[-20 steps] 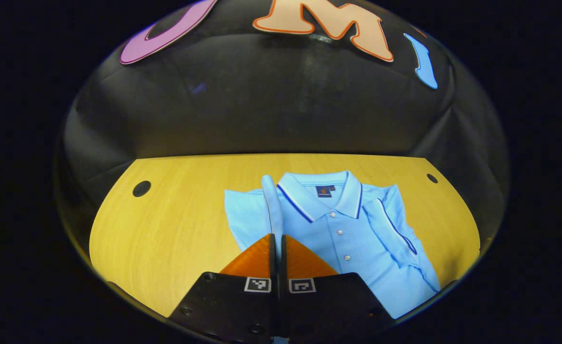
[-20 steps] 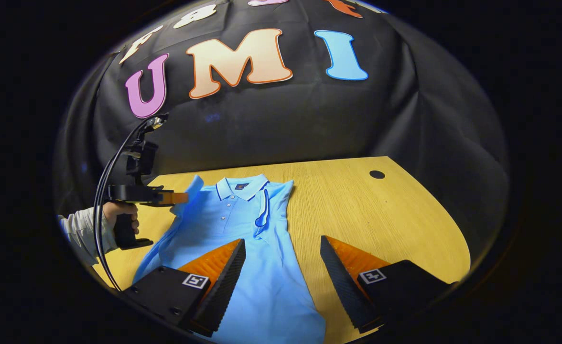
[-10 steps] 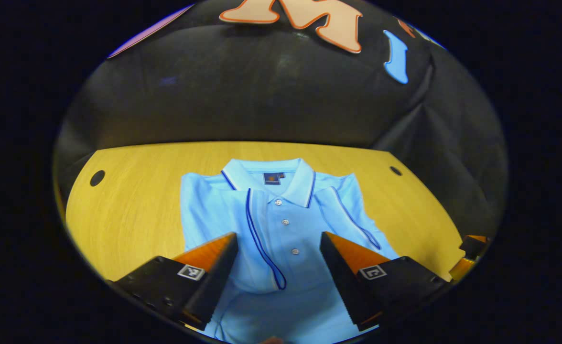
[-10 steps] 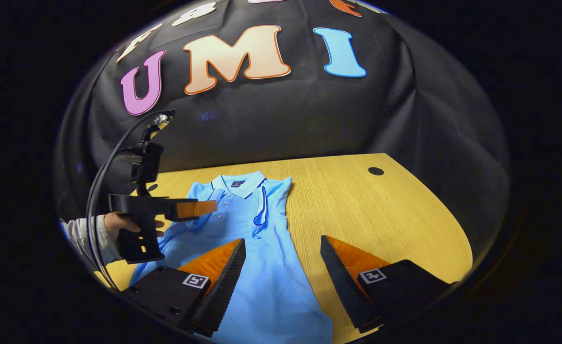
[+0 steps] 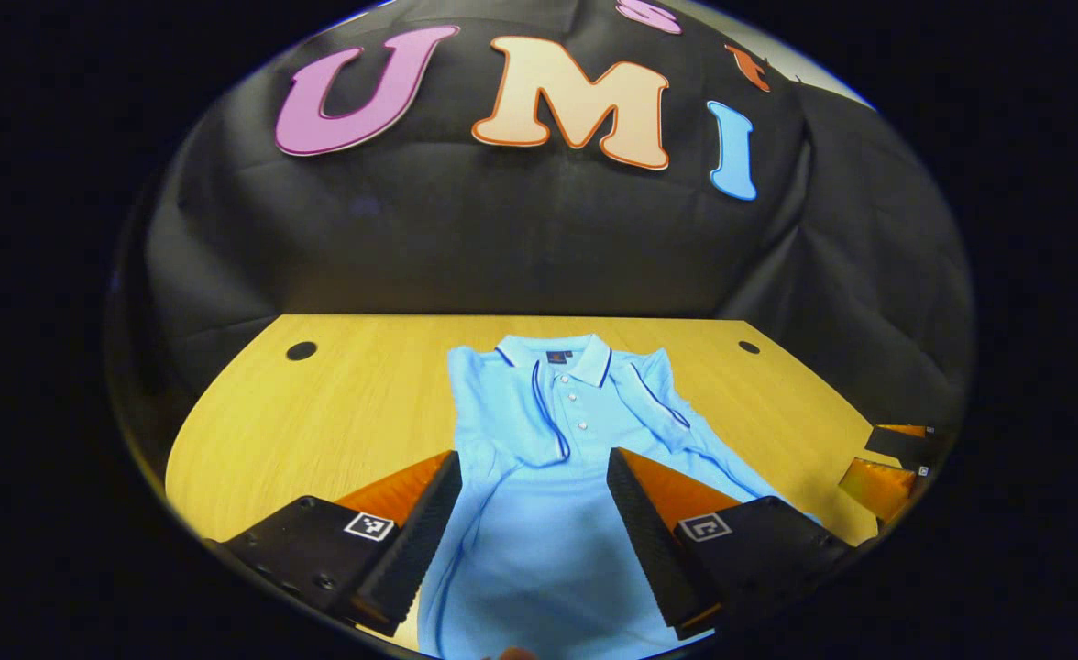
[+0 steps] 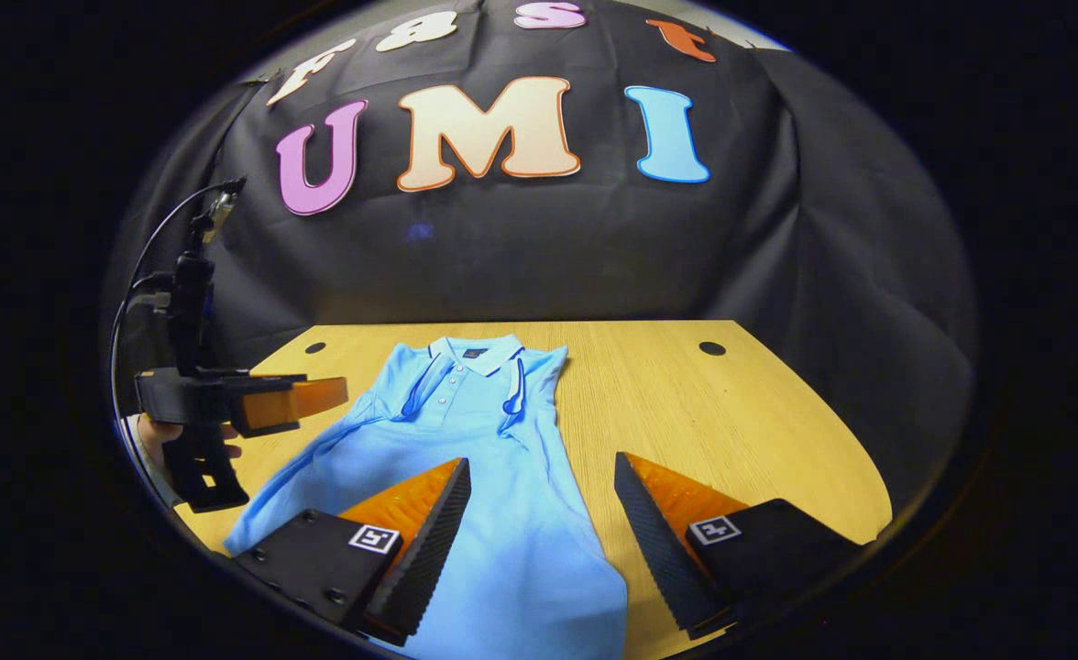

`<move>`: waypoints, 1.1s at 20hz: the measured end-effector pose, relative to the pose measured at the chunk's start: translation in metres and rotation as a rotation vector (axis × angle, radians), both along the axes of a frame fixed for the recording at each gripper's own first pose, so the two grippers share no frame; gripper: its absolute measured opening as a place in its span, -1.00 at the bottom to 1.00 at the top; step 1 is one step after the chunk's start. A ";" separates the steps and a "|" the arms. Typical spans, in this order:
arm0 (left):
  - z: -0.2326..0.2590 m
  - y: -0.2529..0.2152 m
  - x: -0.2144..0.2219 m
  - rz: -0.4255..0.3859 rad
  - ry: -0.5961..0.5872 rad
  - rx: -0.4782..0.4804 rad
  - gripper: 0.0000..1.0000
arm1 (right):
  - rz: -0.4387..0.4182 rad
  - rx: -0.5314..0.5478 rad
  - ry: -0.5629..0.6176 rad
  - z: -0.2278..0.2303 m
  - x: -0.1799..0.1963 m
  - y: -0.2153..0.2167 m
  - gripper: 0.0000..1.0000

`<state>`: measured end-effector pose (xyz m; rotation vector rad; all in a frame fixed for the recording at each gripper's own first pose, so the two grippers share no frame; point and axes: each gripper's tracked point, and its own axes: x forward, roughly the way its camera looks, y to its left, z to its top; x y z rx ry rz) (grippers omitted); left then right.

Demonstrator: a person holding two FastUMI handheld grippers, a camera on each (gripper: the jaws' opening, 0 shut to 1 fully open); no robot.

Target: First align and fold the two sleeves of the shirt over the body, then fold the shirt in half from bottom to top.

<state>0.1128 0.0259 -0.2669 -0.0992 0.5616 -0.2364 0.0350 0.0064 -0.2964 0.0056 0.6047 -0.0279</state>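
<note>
Light-blue collared polo shirt (image 5: 548,477) lies flat on the wooden worktop (image 5: 337,412), collar toward its far edge, both sleeves folded inward. Left tongs (image 5: 533,532) and right tongs (image 6: 542,536), wide open and empty, hover above the hem, presumably poised for the bottom-to-top fold

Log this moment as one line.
left claw: open, above shirt | right claw: open | light blue polo shirt: flat on wooden table, both sleeves folded in | bottom fold pending

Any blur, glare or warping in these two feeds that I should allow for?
Left gripper view: shirt and table sharp, no glare, table's far edge bowed by the fisheye; right gripper sits dim and squeezed at the rim. Right gripper view: evenly lit, sharp in the middle; left gripper slightly soft and stretched near the edge.
</note>
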 end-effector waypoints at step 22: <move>-0.085 0.063 -0.241 0.113 0.193 0.161 0.94 | 0.009 -0.093 0.285 -0.091 -0.187 -0.027 0.99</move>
